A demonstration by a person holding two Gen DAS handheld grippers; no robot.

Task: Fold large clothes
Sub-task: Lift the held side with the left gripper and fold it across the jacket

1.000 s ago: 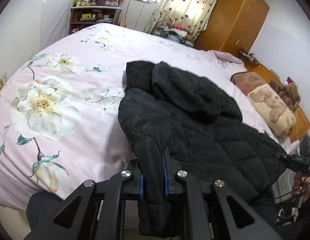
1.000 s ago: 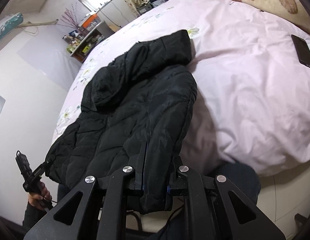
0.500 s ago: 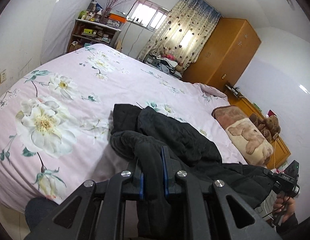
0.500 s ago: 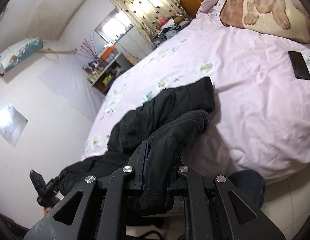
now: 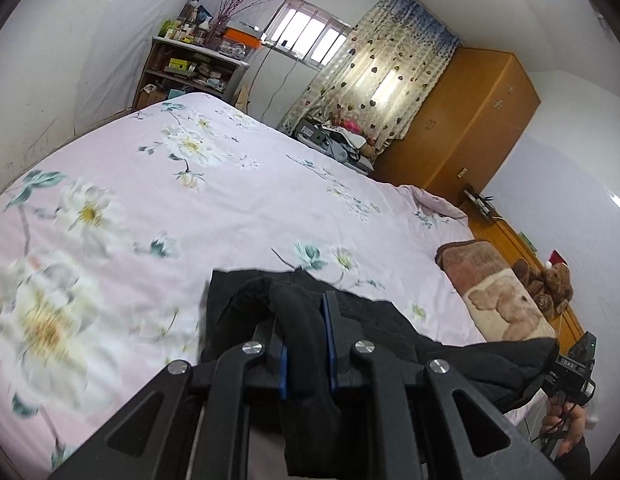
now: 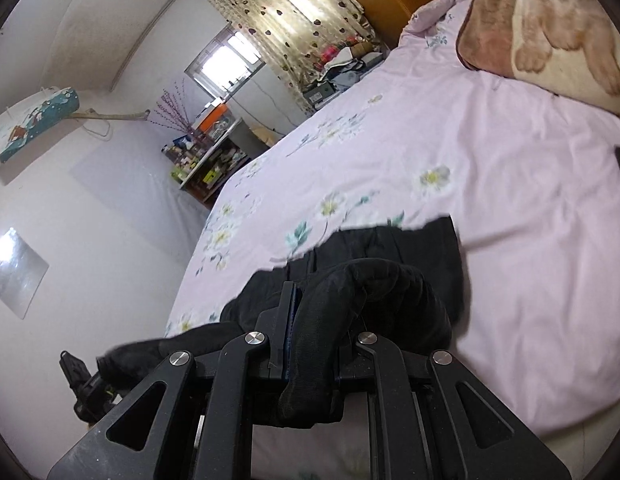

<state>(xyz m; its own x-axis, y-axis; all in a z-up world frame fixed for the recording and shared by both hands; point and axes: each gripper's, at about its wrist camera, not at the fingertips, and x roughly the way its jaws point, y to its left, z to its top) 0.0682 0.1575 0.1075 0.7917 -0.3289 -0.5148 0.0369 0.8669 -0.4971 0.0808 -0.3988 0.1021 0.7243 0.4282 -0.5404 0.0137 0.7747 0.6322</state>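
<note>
bed (image 5: 238,200) (pink floral cover) – black jacket (image 5: 373,320), bear blanket (image 5: 497,300) on it

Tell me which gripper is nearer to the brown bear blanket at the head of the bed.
Right. The right gripper, shut on the black jacket, is on the side of the bear blanket. The left gripper clamps the jacket's other end, farther from it.

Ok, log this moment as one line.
left gripper: shut on black jacket | right gripper: shut on black jacket | jacket partly lifted over floral bed
</note>
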